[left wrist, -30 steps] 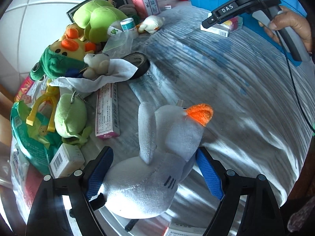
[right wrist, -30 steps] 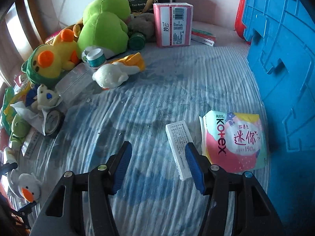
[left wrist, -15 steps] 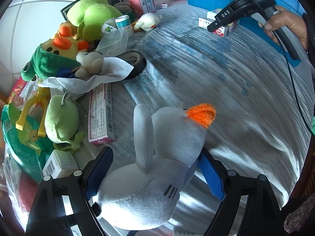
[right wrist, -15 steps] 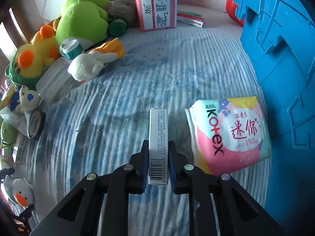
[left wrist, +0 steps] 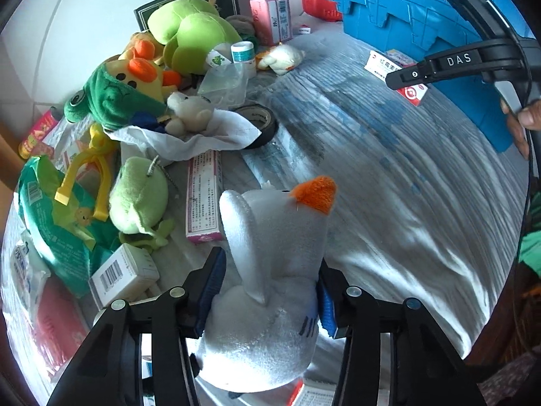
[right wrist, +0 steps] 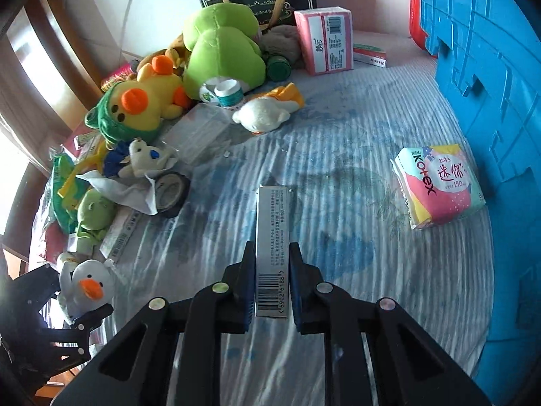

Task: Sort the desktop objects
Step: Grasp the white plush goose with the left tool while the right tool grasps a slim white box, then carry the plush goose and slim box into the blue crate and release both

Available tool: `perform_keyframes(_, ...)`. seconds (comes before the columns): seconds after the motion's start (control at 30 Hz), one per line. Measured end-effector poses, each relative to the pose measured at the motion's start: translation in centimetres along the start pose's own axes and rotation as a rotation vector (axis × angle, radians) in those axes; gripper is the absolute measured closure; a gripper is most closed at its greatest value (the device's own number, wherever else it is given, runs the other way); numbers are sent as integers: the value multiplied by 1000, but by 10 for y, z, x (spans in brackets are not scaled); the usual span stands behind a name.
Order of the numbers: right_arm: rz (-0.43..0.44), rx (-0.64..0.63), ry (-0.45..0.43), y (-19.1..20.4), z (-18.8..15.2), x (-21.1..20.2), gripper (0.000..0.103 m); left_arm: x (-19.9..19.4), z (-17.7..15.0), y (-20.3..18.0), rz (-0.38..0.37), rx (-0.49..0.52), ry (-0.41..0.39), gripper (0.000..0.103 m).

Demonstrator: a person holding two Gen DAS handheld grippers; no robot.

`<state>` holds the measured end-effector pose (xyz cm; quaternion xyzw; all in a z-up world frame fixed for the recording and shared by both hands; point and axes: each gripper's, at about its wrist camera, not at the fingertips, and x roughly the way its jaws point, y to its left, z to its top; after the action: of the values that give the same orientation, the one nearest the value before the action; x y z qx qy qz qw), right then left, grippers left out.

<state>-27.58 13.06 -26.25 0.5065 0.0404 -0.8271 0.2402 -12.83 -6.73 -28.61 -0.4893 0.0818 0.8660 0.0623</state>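
The left gripper closes its blue-padded jaws on the body of a white plush duck, the pads pressing into its sides and the toy's orange beak pointing away from the camera over the striped blue-and-white cloth that covers the desktop. Across the surface, the right gripper is clamped tight on a narrow white carton, held by its barcode end so that the box juts forward between the fingers, above the cloth. A person's hand grips that tool's handle at the edge of the left wrist view.

A pink-and-mint Kotex pack lies on the cloth just beside the wall of a blue plastic crate, well apart from the held carton. The far left of the desk is heaped with clutter: a large green plush frog, a yellow plush duck in a green hood, a small white bear on a white tissue, a roll of black tape touching that tissue, and a small white-and-orange plush lying on its side. A pink box stands upright near the wall behind them, beside a dark gift bag. A long pink-edged carton lies flat just beyond the left gripper's fingers, next to a small green plush.
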Motion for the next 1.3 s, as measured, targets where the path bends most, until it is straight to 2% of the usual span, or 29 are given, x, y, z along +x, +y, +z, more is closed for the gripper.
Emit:
perform_keyframes(0.1,8,-8,-31,11,-1,-19,86,-19,7,5,-5,-13,-35,67)
perform_keyframes(0.33,0,-12,-145,39,1,-78,86,-76,30,16,12,-8,-152,67)
perform_keyframes(0.5,-7,-1,-269,59,8,-135,86,-124,57,14,18,32,-279,67)
perform_keyframes(0.67,-40,-25,-413,81,15,-202,86,-171,94,-1,-4,90,-418,67)
perform_keyframes(0.77,-54,-36,-488,84,17,-239,86,-192,121,-18,-20,91,-468,67)
perform_keyframes(0.9,-68,-28,-588,71,16,-287,86,-222,158,-54,-32,118,-548,67)
perform_keyframes(1.03,-98,-19,-652,38,11,-328,86,-249,196,-107,-54,157,-625,67)
perform_keyframes(1.2,-146,14,-688,-26,1,-369,86,-265,248,-183,-130,165,-678,67)
perform_keyframes(1.3,-176,50,-705,-73,-6,-392,86,-266,278,-225,-182,160,-682,67)
